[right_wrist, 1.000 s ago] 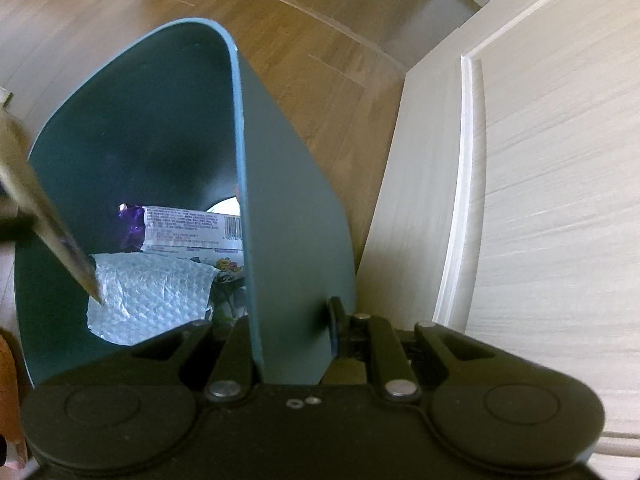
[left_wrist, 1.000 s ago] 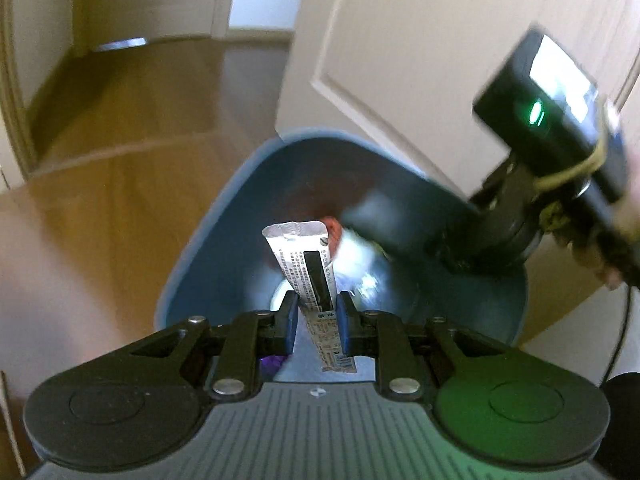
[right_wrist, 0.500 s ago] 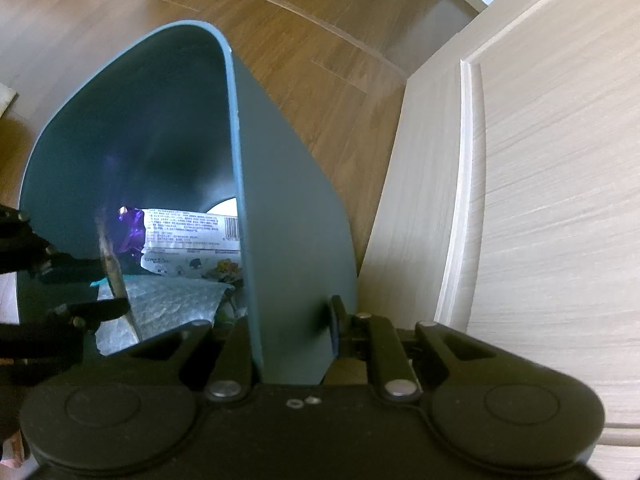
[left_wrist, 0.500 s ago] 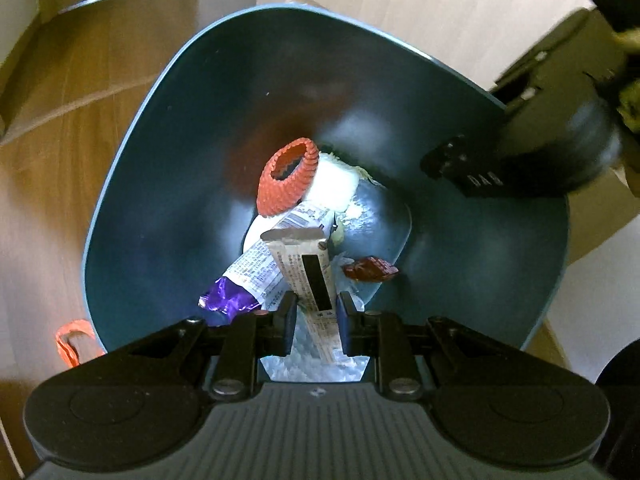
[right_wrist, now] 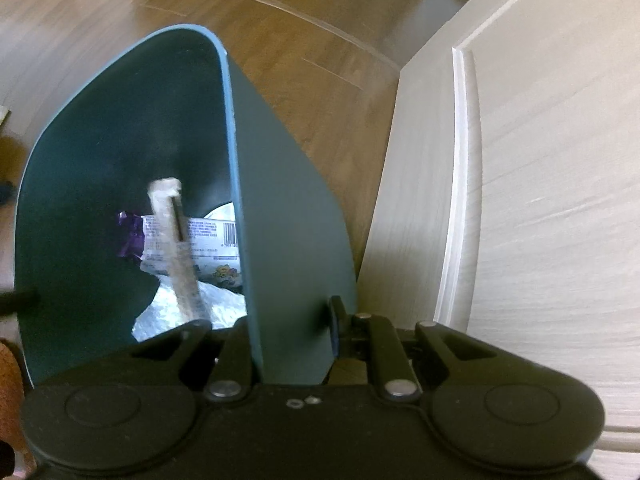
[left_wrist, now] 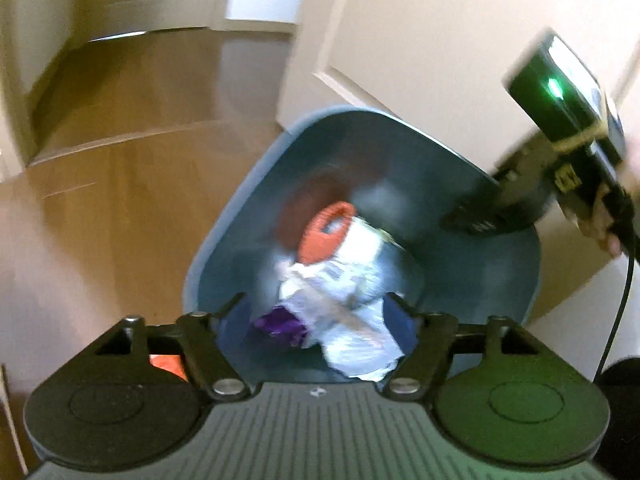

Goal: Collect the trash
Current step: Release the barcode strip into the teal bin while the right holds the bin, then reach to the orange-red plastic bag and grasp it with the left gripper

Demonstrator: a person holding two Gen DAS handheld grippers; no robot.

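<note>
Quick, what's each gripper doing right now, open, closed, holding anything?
Left gripper: jaws open, holding nothing, above the bin.
Right gripper: jaws closed on the bin wall.

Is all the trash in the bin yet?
Mostly. Wrappers and a stick packet are inside the blue bin. The left gripper is open and empty; the right gripper pinches the bin wall. Something orange remains on the floor.

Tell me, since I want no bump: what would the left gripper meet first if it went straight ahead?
Likely the loose wrappers lying in the blue bin. The left gripper points down into it with fingers open; the blur hides the depth.
</note>
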